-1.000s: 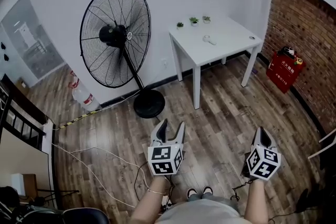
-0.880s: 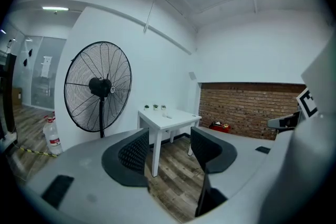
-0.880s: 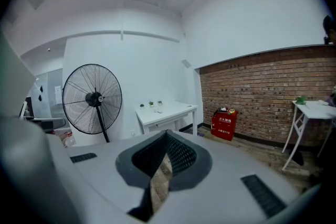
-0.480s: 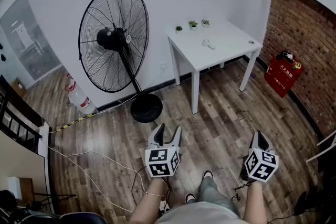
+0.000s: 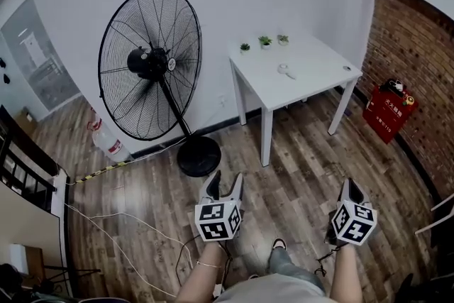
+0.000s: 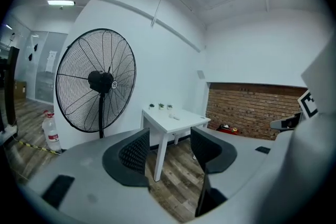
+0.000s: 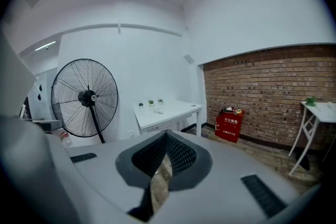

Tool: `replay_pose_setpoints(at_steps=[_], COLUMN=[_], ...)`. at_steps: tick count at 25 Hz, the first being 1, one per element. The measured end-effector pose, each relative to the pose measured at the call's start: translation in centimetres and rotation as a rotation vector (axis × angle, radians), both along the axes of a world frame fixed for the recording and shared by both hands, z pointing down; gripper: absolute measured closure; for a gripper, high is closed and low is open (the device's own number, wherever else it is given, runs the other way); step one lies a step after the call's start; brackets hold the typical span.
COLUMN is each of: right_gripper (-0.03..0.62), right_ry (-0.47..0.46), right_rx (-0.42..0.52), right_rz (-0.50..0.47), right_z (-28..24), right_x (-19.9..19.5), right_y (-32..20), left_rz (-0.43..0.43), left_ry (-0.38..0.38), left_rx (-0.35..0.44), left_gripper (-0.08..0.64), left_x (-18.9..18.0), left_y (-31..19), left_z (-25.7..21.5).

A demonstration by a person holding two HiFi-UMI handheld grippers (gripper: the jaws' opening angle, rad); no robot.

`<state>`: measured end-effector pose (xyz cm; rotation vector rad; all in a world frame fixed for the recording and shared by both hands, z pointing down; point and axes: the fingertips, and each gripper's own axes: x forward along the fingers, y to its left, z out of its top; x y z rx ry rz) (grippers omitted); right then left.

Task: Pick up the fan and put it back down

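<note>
A large black pedestal fan (image 5: pixel 150 64) stands upright on the wood floor by the white wall, on its round base (image 5: pixel 198 156). My left gripper (image 5: pixel 227 178) hangs open and empty just short of the base. In the left gripper view the fan (image 6: pixel 96 81) is ahead to the left of the open gripper (image 6: pixel 169 148). My right gripper (image 5: pixel 351 188) is shut and empty, well to the right of the fan. In the right gripper view the fan (image 7: pixel 85 98) is far off to the left of the gripper (image 7: pixel 166 137).
A white table (image 5: pixel 305 74) with small potted plants (image 5: pixel 264 42) stands right of the fan. A red box (image 5: pixel 389 110) sits by the brick wall. A water bottle (image 5: pixel 106 142) stands left of the fan's base. Cables (image 5: pixel 135 213) trail over the floor.
The view has shifted a little closer to the fan, which looks slightly larger. Both grippers hold the same pose and states.
</note>
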<state>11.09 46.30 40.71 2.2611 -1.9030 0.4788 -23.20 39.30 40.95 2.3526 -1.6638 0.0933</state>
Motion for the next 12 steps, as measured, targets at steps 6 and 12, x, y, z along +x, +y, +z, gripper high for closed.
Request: replay_pose_setpoints(at_steps=[6,12], right_gripper=[0.591,0.591], right_ry=[0.008,0.014], right_rx=[-0.015,0.005], right_rz=[-0.065,-0.102], right_z=[-0.5,-1.7], right_x=[1.0,3.7], right_y=[-6.8,-13.1], left_rz=[-0.048,-0.085], left_ry=[0.002,0.008], left_rx=[-0.014,-0.006], left_gripper=[0.327,0.327], left_x=[0.8,2.9], left_y=[-5.5,-10.7], left_z=[0.0,-0.7])
